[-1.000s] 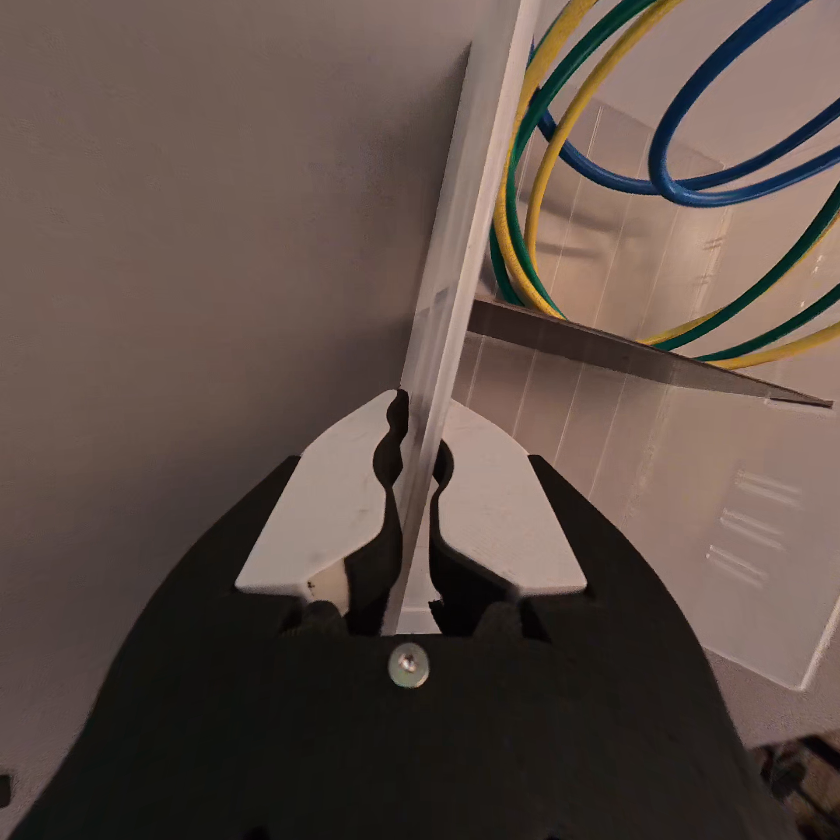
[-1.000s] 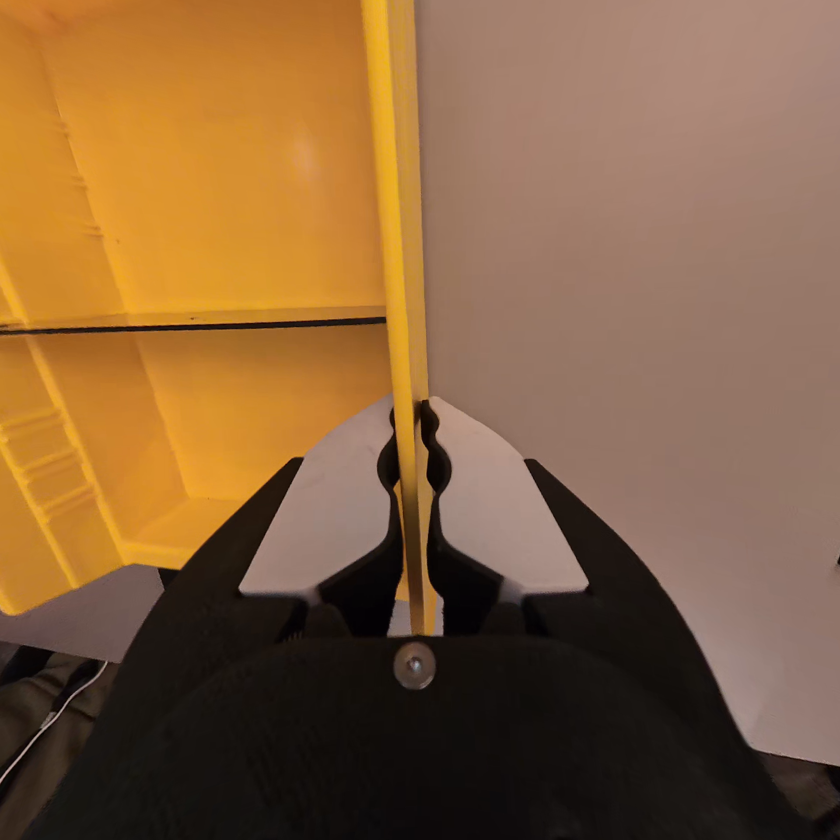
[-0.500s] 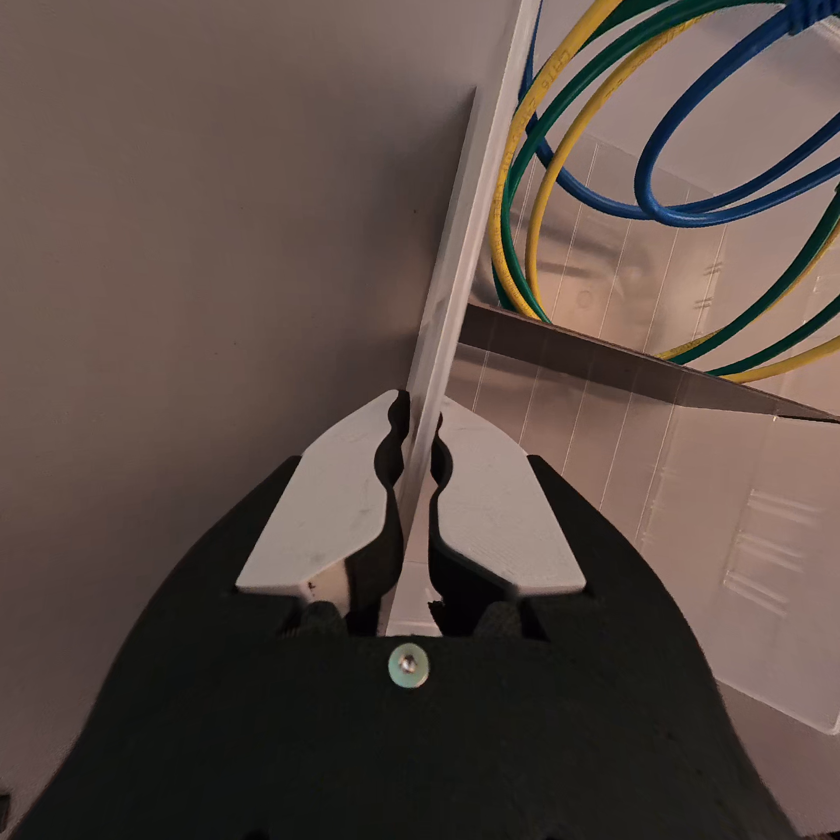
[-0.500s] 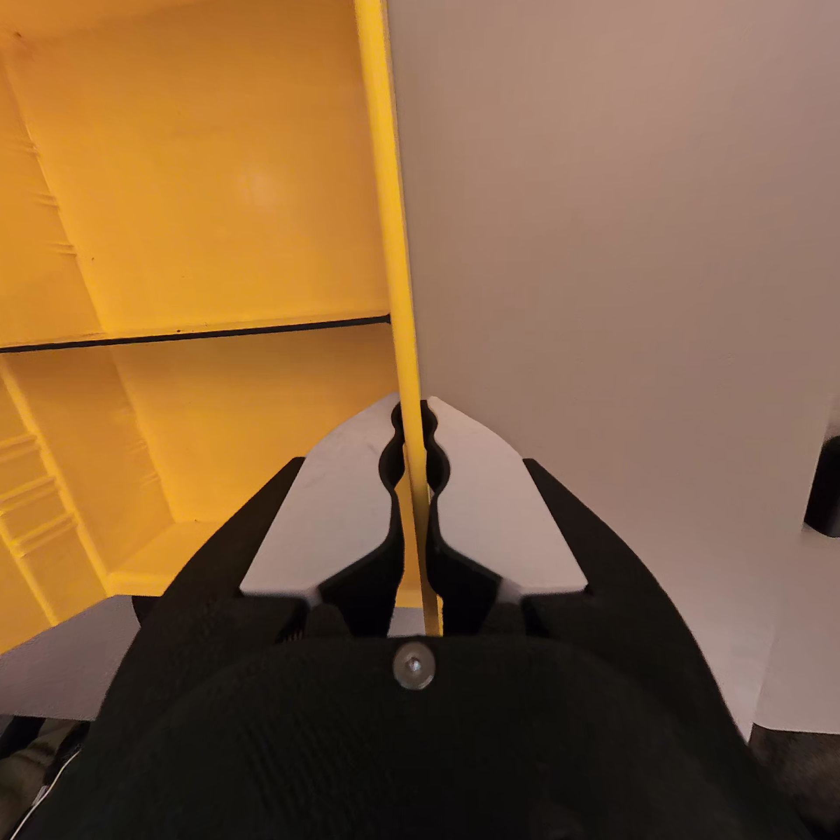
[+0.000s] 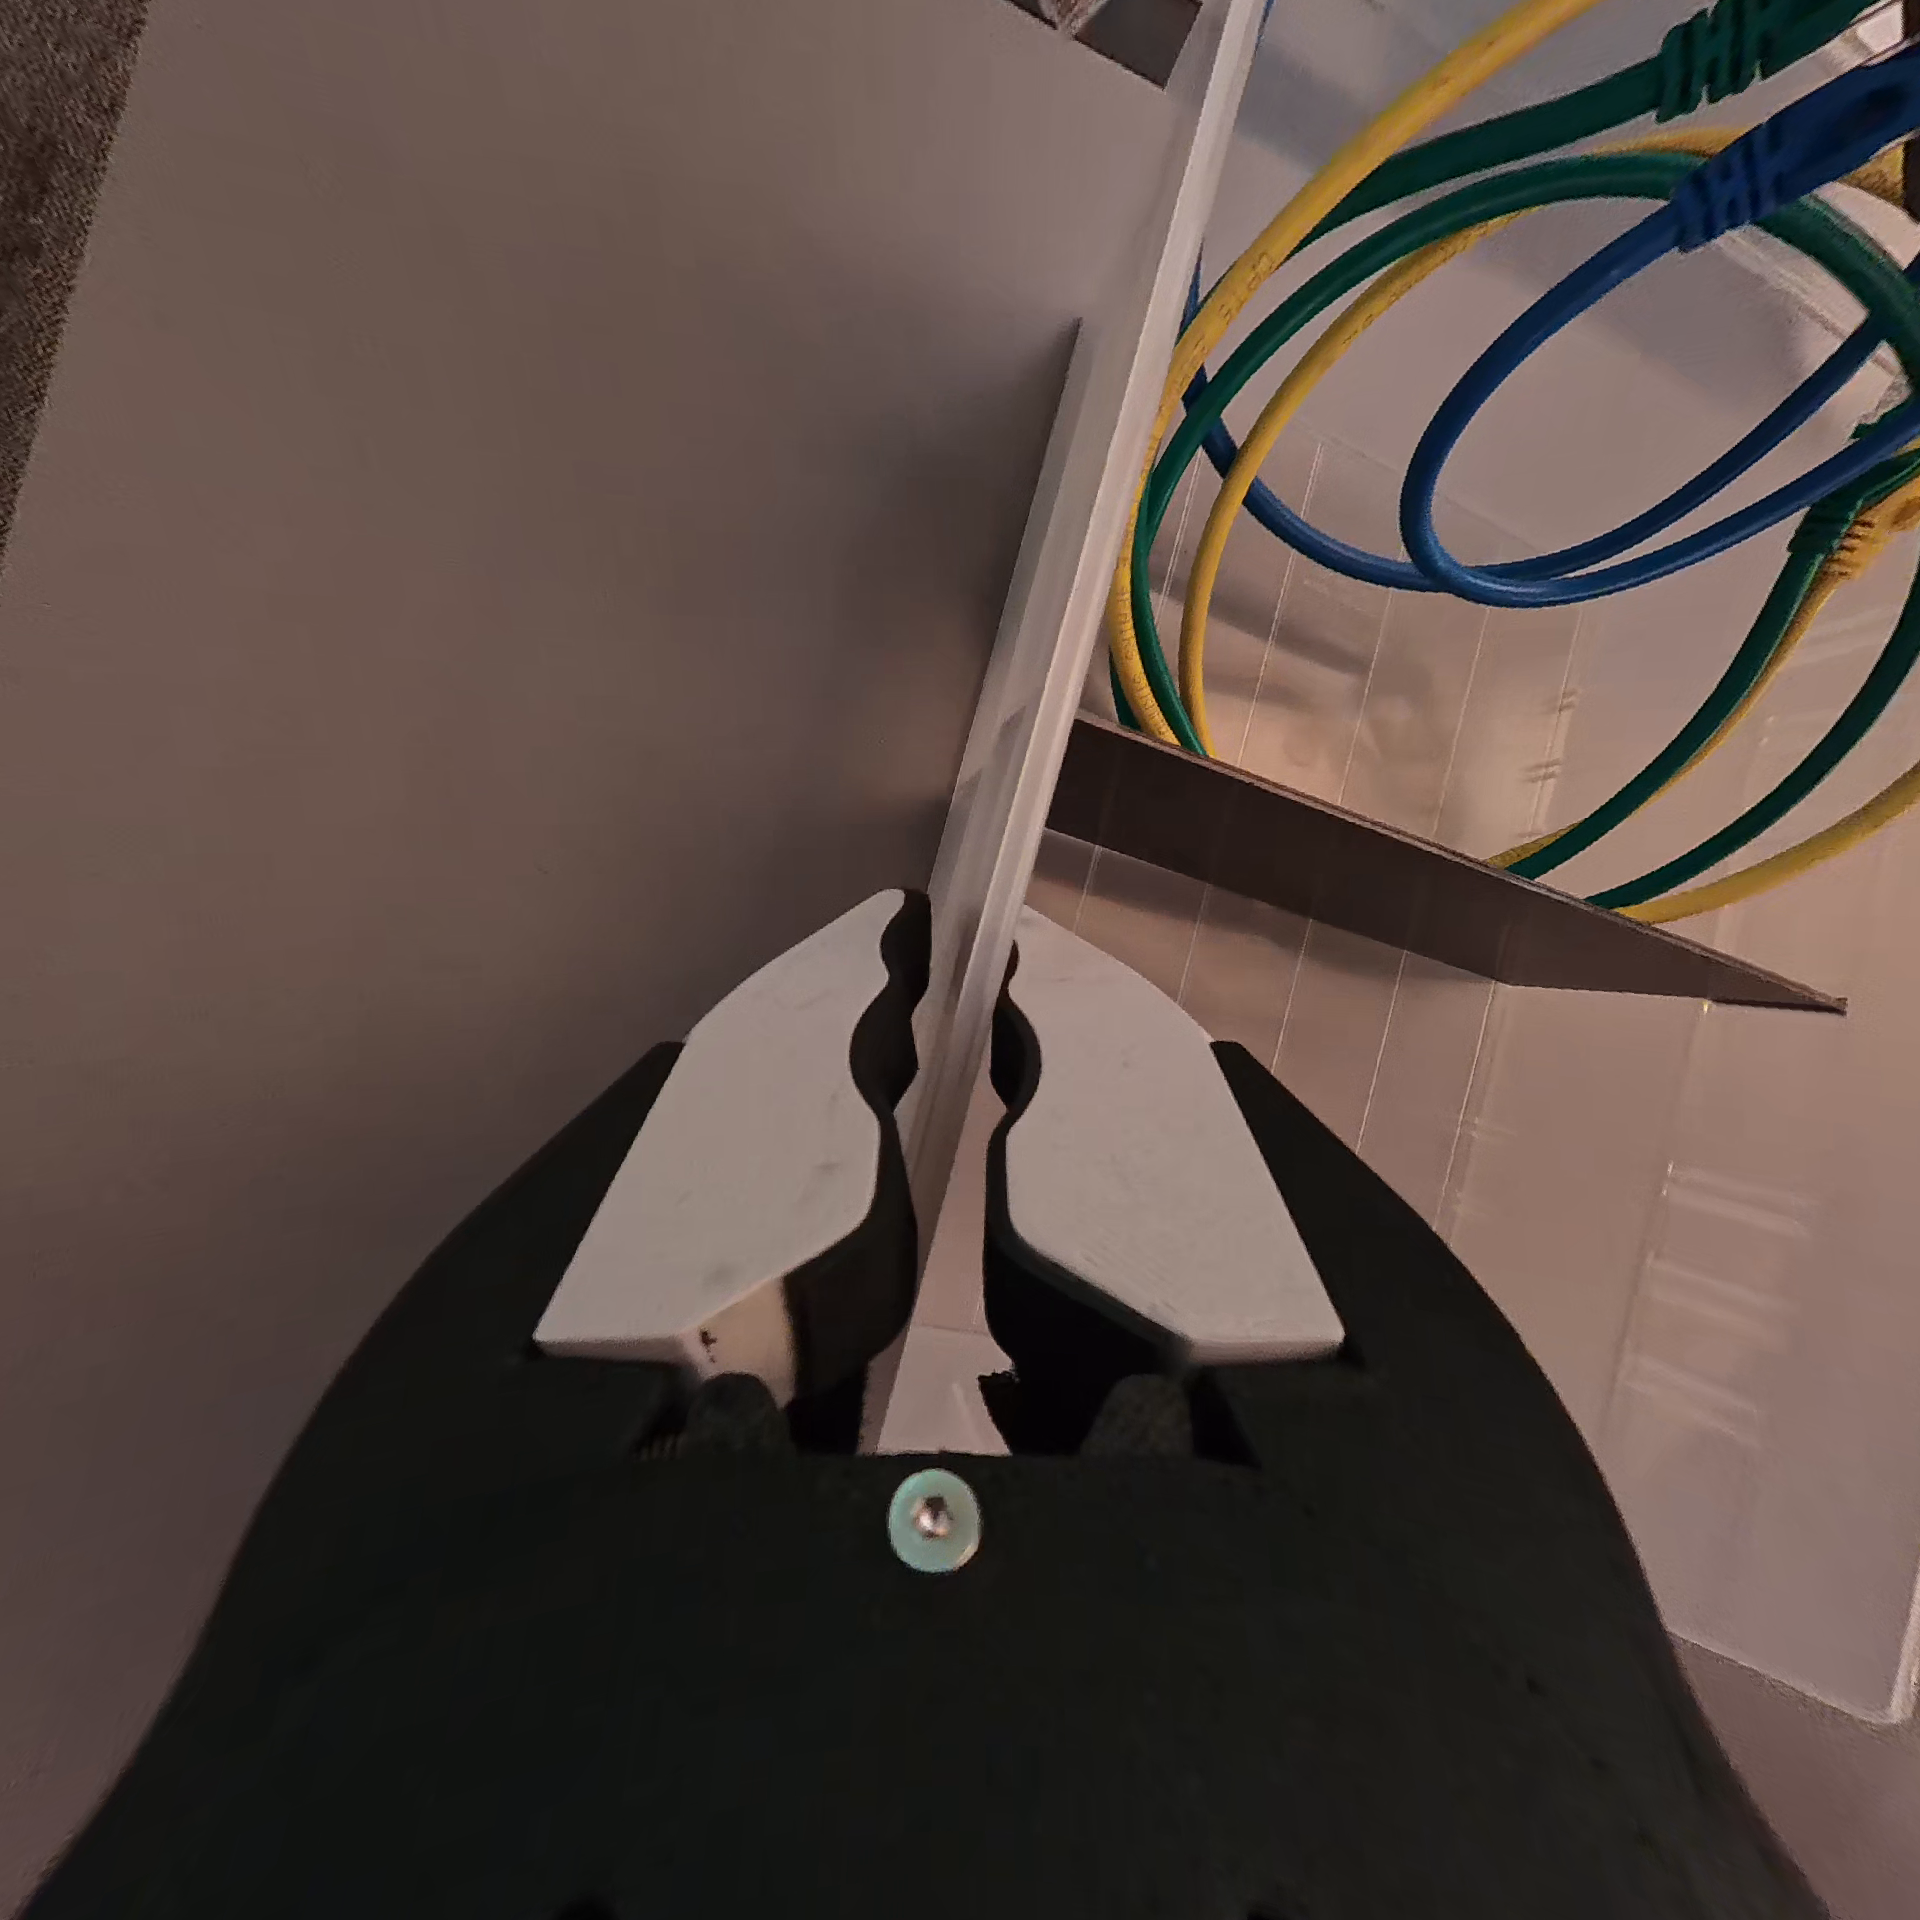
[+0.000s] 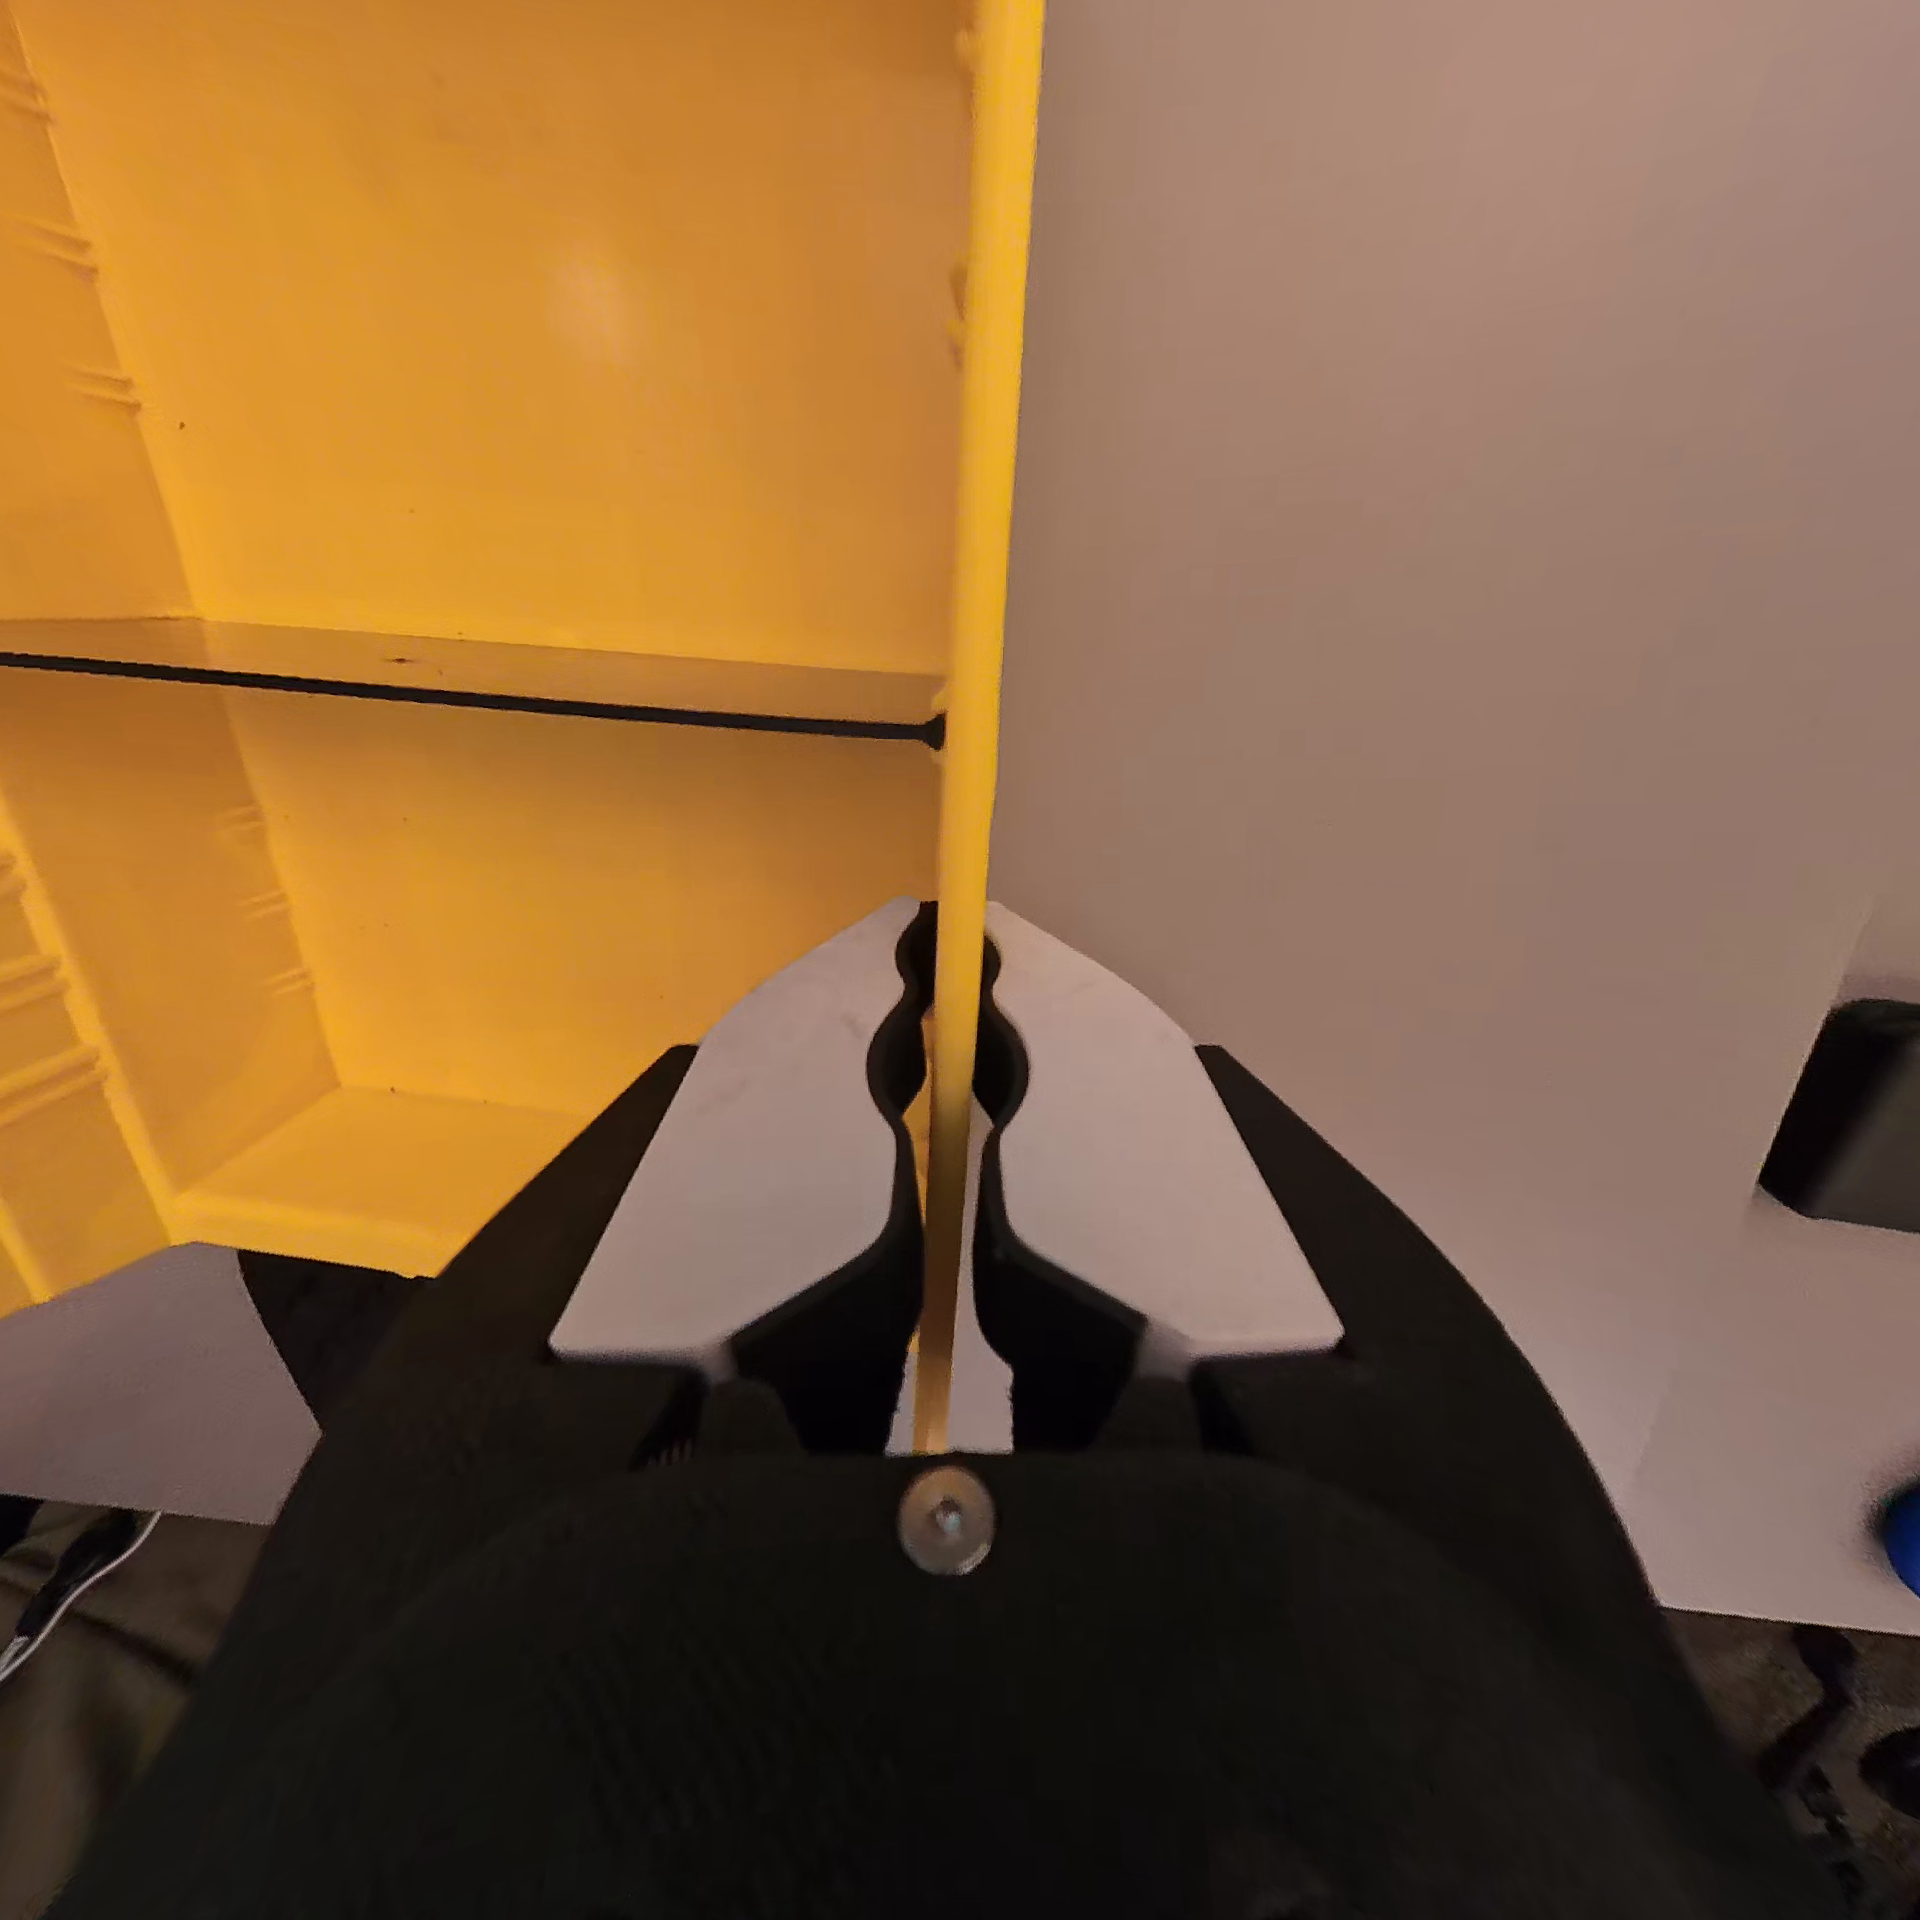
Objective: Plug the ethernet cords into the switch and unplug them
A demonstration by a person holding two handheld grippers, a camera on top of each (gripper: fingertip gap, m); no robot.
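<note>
My left gripper (image 5: 956, 914) is shut on the side wall of a clear plastic bin (image 5: 1091, 520). Inside the bin lie looped ethernet cords: yellow (image 5: 1195, 582), green (image 5: 1299, 301) and blue (image 5: 1507, 416), with green (image 5: 1745, 52) and blue (image 5: 1787, 166) plug ends at the top right. My right gripper (image 6: 956, 914) is shut on the side wall of a yellow bin (image 6: 997, 416), whose visible compartments hold nothing. No switch shows in either view.
A grey divider (image 5: 1403, 894) crosses the clear bin; a divider (image 6: 468, 665) crosses the yellow bin. Both bins rest on a white table (image 6: 1455, 520). A black object (image 6: 1849, 1122) stands at the table's right edge, with a blue thing (image 6: 1901, 1538) below it. Tip to tip, the grippers are about 85 cm apart. The black object (image 6: 1849, 1122) sits 25 cm or so from the ends of my right fingers.
Both grippers stay clamped on their bin walls. The cords' plug ends have come into the left view. The black object and table edge have slid further into the right view.
</note>
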